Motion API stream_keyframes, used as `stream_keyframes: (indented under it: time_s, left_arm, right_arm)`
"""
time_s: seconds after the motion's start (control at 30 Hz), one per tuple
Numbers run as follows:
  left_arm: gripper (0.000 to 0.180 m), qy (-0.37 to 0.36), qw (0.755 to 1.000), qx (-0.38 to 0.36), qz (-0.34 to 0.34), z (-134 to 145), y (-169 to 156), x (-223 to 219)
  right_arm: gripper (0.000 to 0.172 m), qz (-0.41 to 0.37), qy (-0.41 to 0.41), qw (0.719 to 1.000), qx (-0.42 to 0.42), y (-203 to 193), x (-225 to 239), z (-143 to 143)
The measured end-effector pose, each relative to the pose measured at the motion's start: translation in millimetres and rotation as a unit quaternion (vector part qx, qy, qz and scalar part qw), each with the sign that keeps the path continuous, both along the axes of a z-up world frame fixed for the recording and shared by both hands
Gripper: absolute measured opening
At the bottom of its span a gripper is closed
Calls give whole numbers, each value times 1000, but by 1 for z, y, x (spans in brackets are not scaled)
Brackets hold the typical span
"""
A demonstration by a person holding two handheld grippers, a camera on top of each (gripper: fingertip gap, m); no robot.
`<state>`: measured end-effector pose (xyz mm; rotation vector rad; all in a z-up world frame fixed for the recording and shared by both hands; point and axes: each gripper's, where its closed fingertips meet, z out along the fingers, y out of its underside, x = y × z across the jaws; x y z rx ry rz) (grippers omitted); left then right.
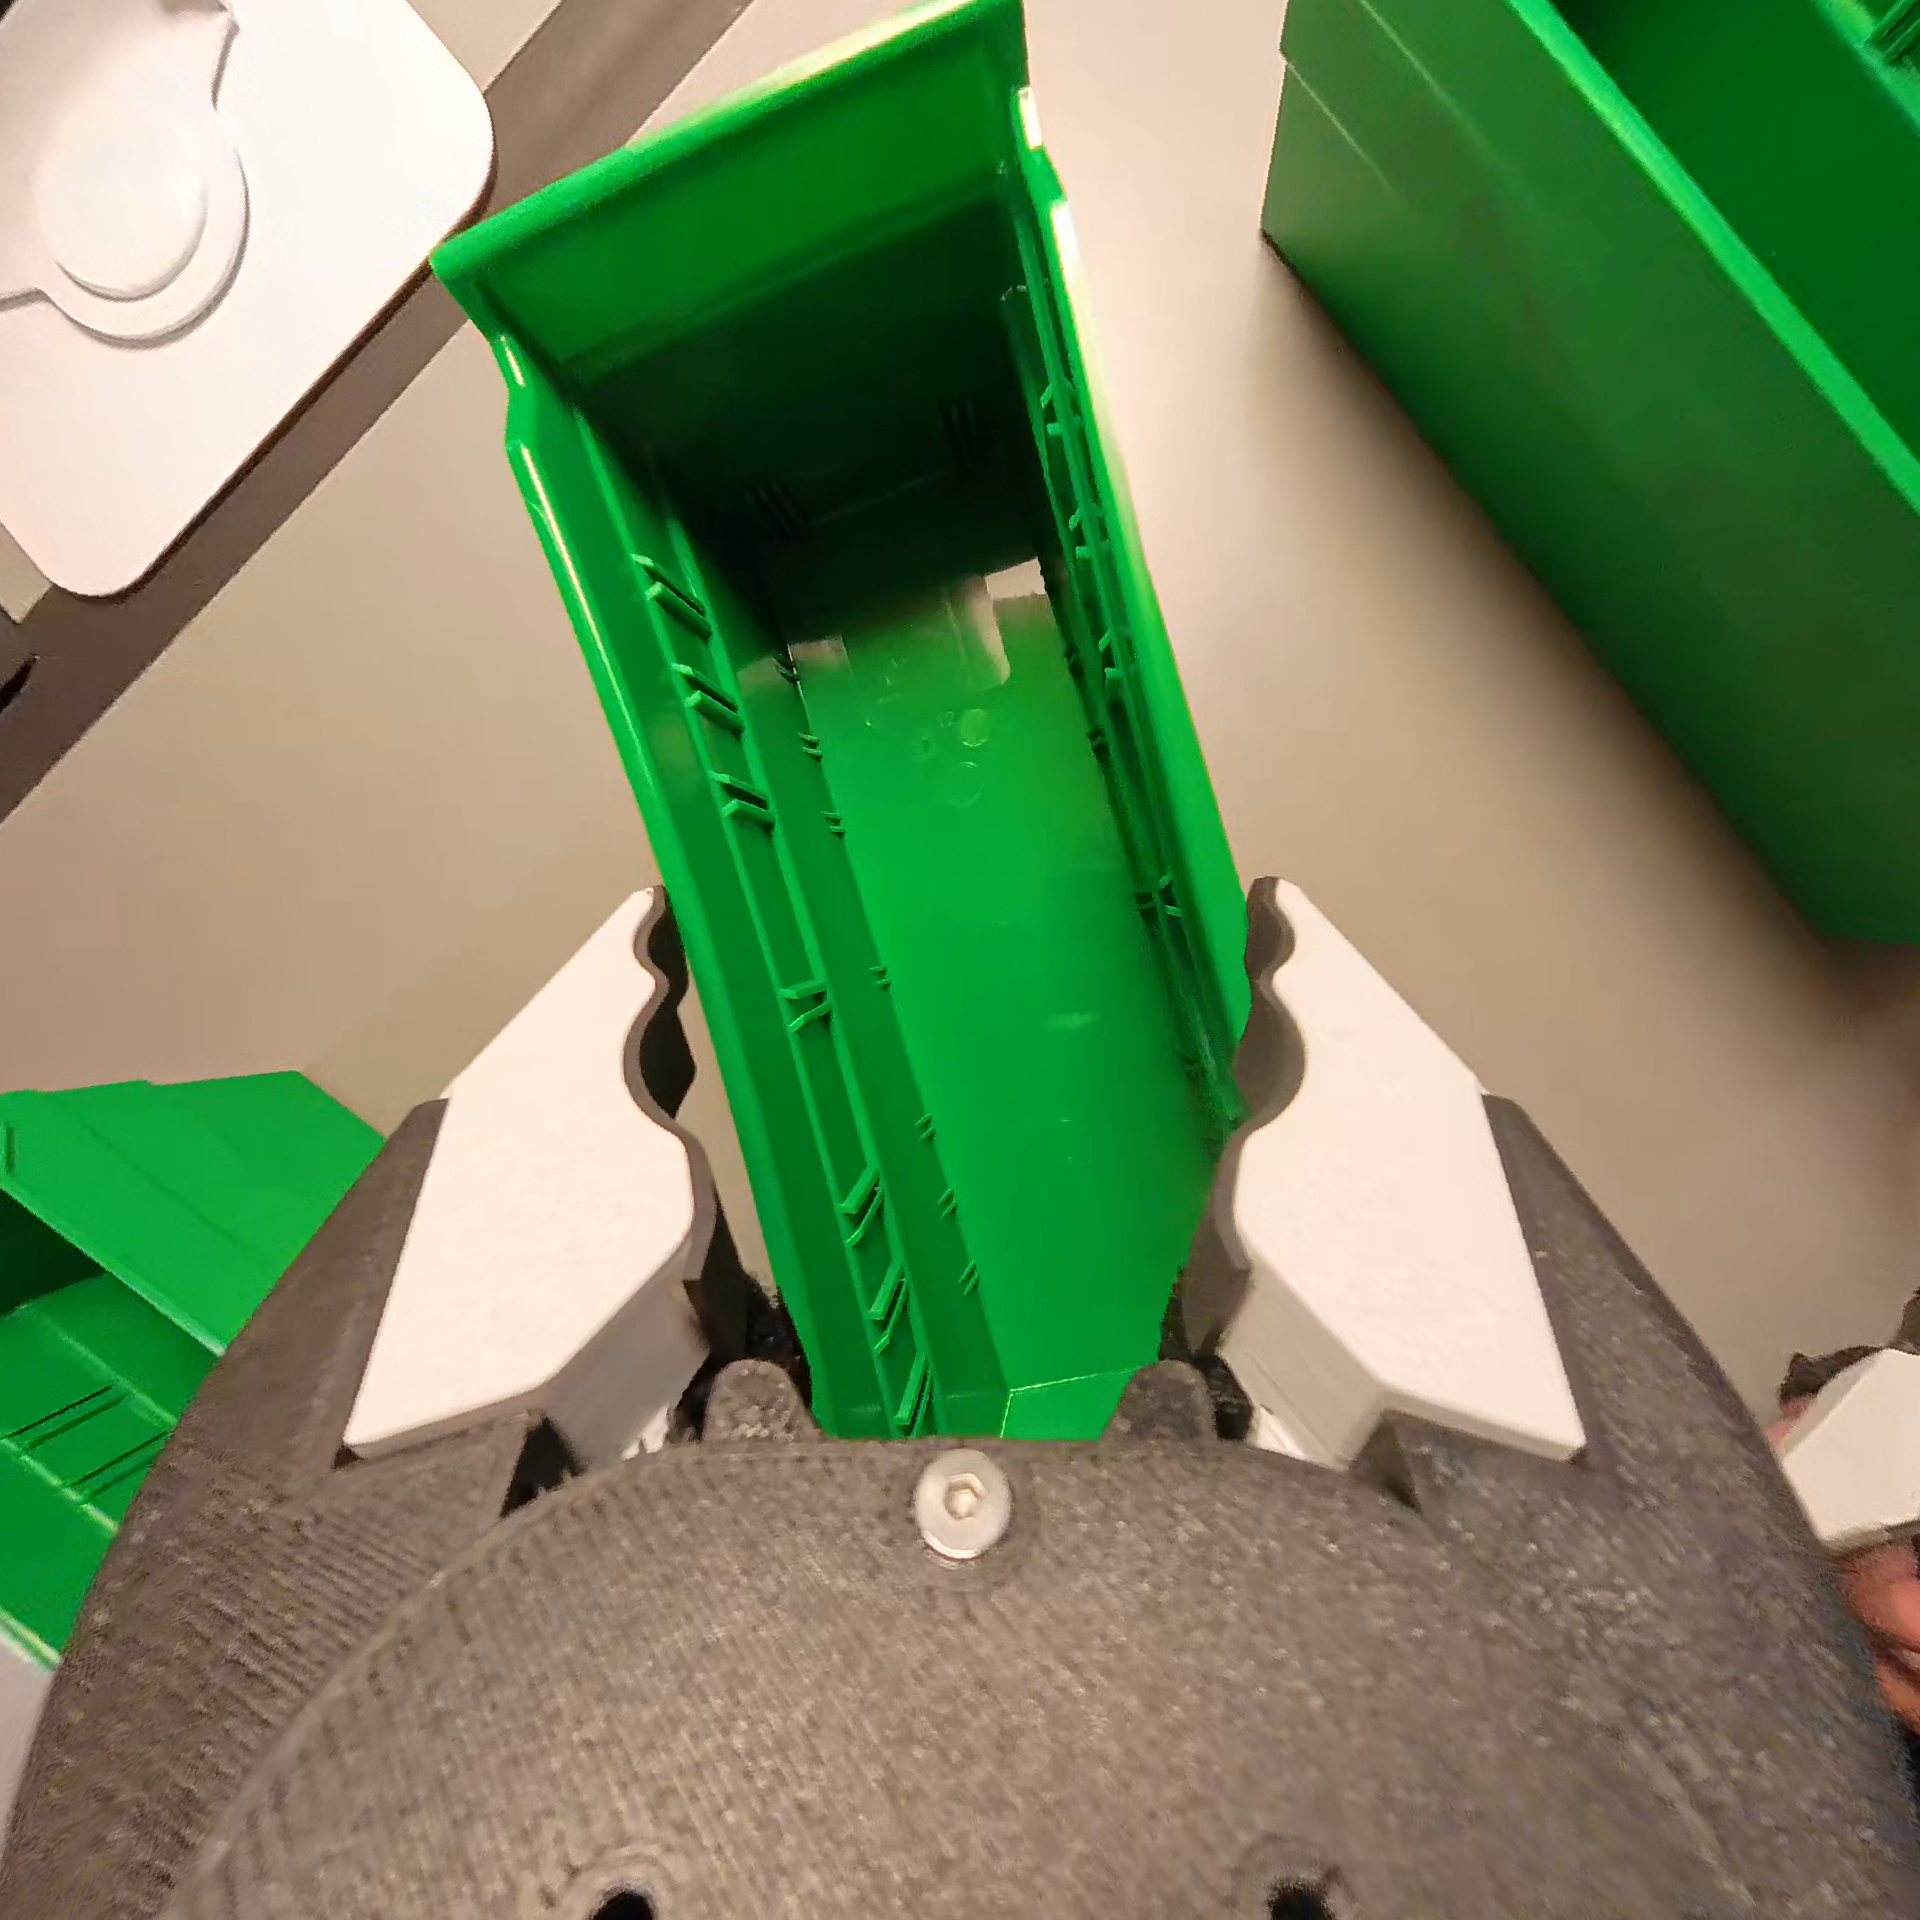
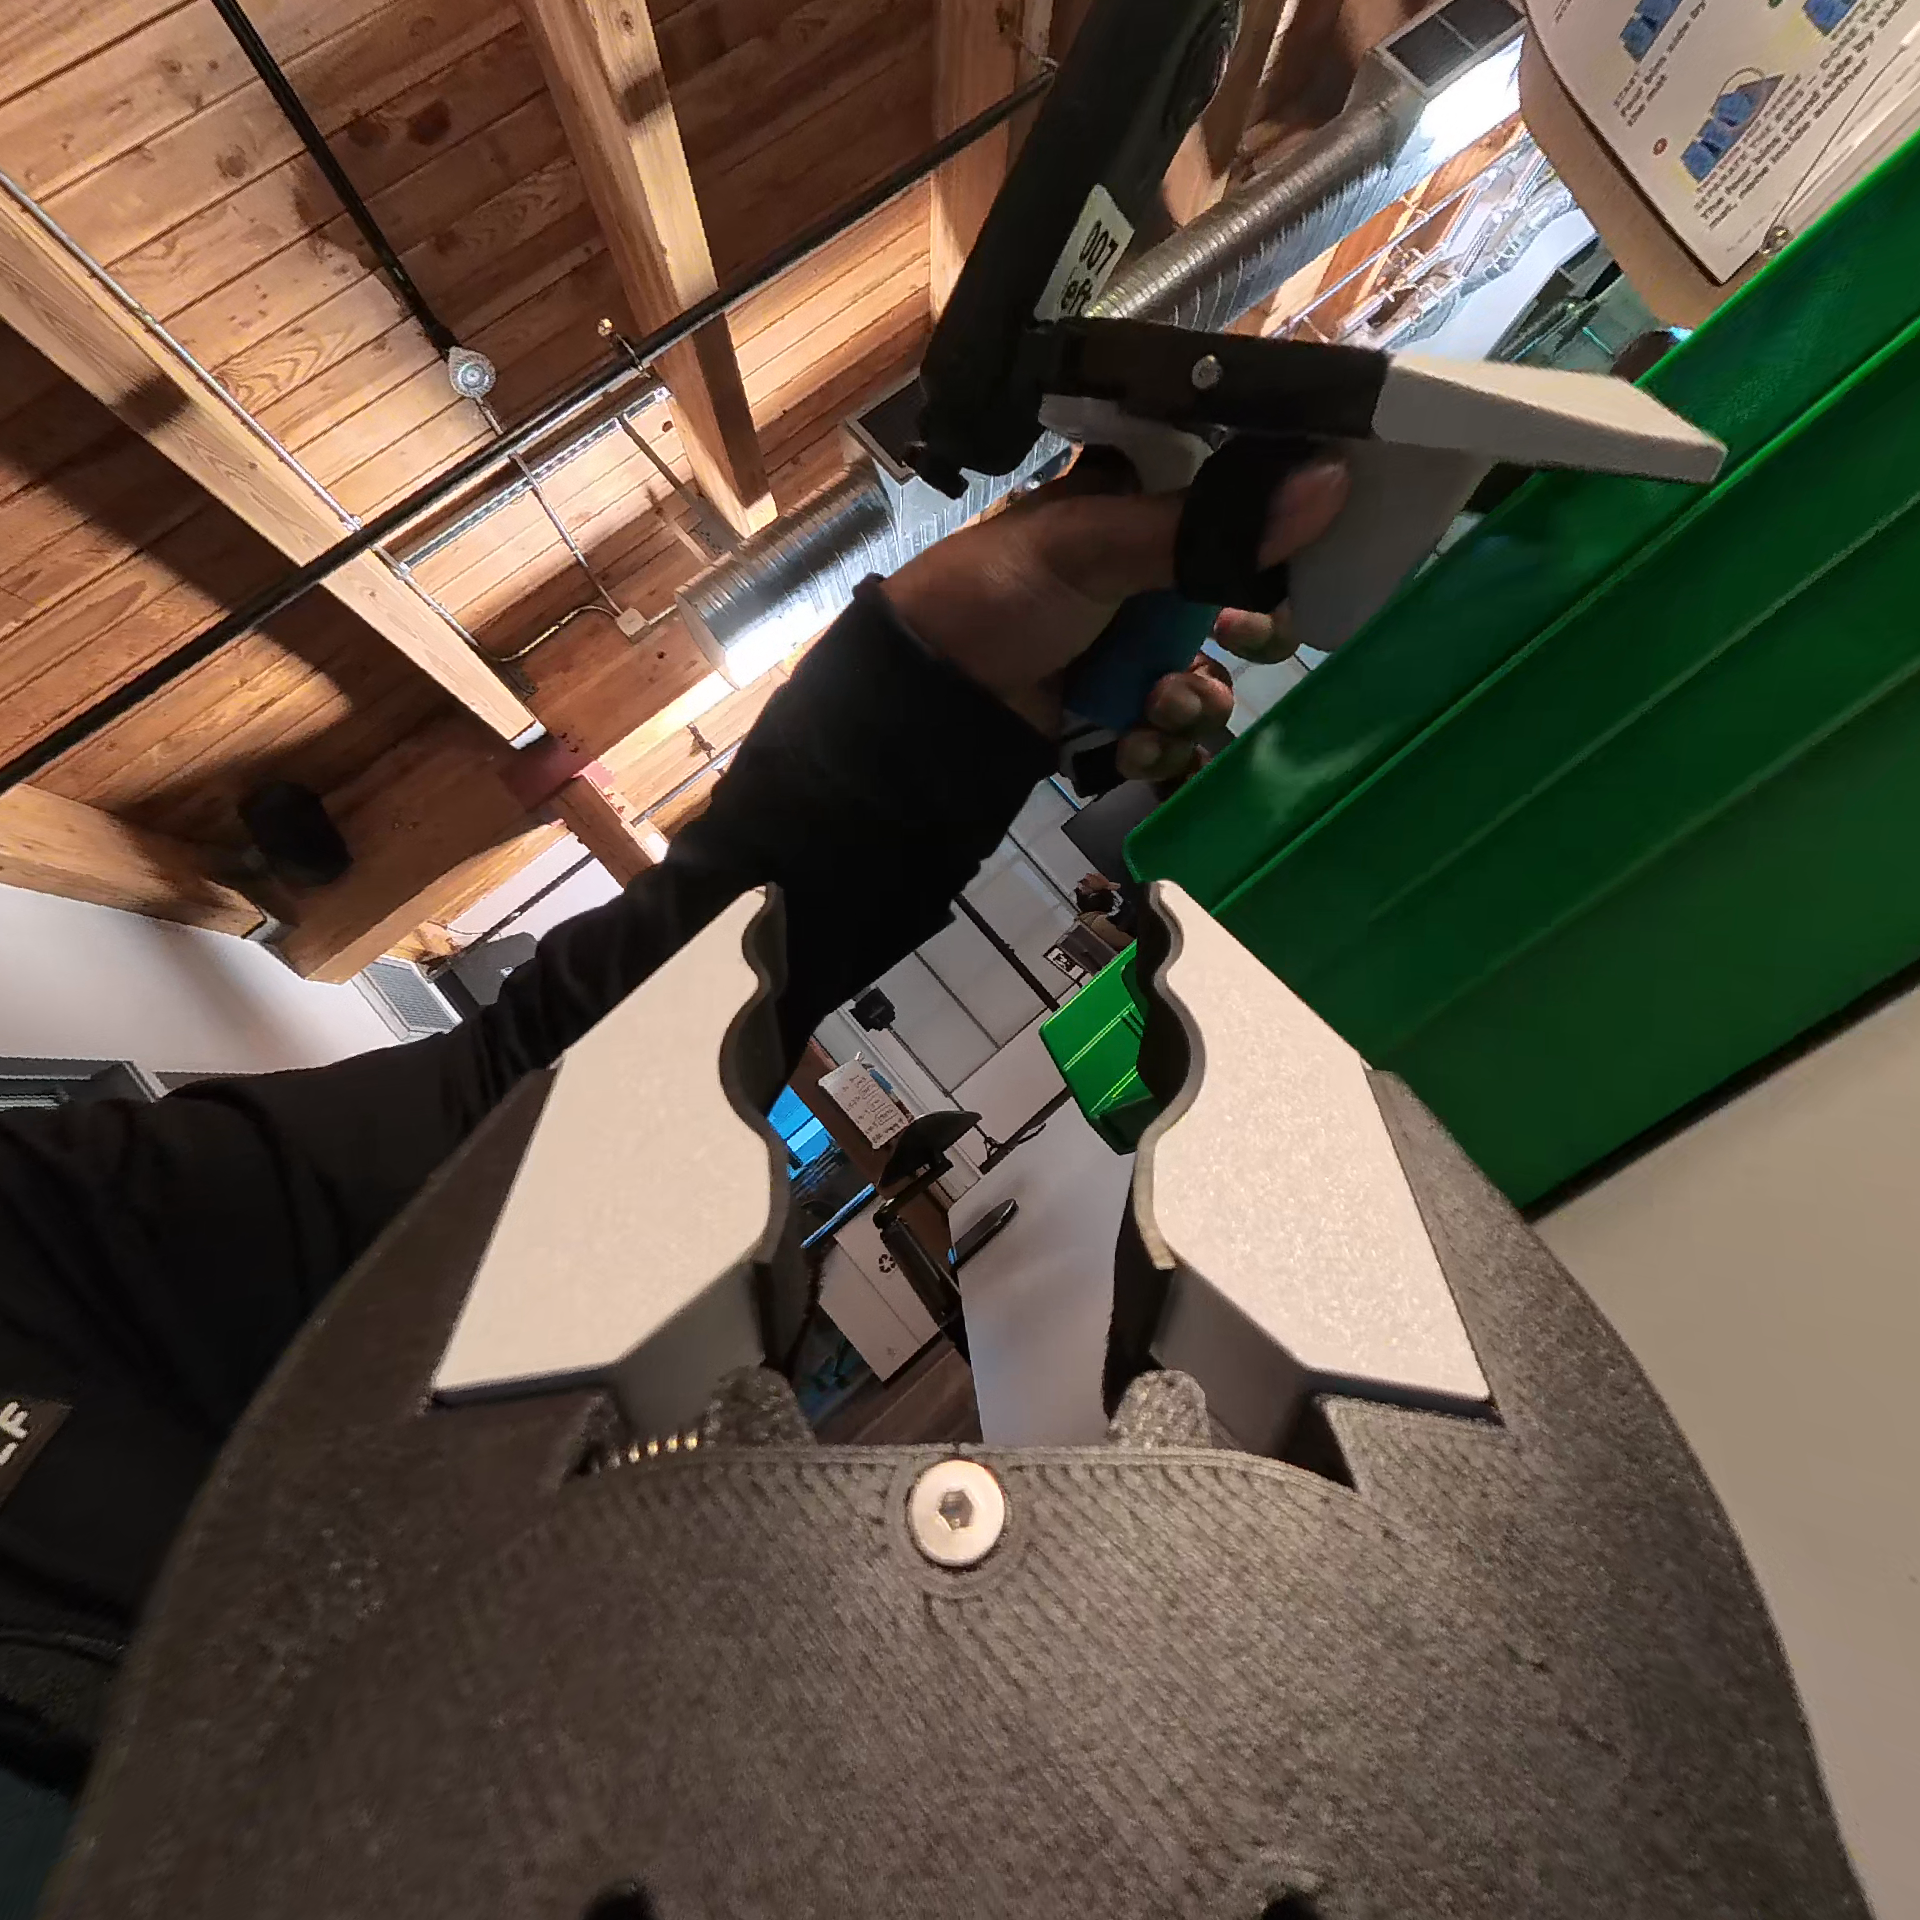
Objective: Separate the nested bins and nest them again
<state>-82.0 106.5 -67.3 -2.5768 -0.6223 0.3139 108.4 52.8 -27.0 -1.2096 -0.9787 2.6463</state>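
In the left wrist view a narrow green bin runs lengthwise between my left gripper's fingers, its open side towards the camera. Both pads touch its side walls, so the gripper is shut on it. The bin is tilted and appears to sit above the beige table. In the right wrist view one finger of that left gripper lies on a green bin's rim. My right gripper is open with nothing between its pads. Its right finger sits beside that bin's wall.
A larger green bin stands at top right and another green bin at lower left. A white moulded tray lies at top left across a dark strip. A person's black sleeve crosses the right wrist view under a wooden ceiling.
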Motion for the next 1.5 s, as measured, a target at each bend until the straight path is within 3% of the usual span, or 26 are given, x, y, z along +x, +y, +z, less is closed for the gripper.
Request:
stream_keyframes:
  time_s: [0.13,0.33,0.93,1.07,1.27,1.37,1.5]
  left_arm:
    - [102,-21,1000,23,7,7,3,4]
    - [100,7,1000,21,0,19,3,7]
    - [98,1,1000,-6,-31,25,2,24]
    - [98,8,999,17,-29,47,5,22]
    - [99,13,996,85,-15,107,-10,14]
    - [99,25,993,117,7,142,-38,1]
    - [99,60,988,131,61,176,-102,-31]
  right_arm:
    - [68,2,-1,1000,-3,0,0,0]
    - [67,2,1,1000,-3,0,0,0]
    - [67,4,1,1000,-5,1,1,0]
    - [66,6,2,1000,-6,1,1,1]
    - [66,10,4,1000,-13,2,2,1]
    - [66,12,4,1000,-14,2,3,1]
    - [66,12,2,1000,-9,0,2,1]
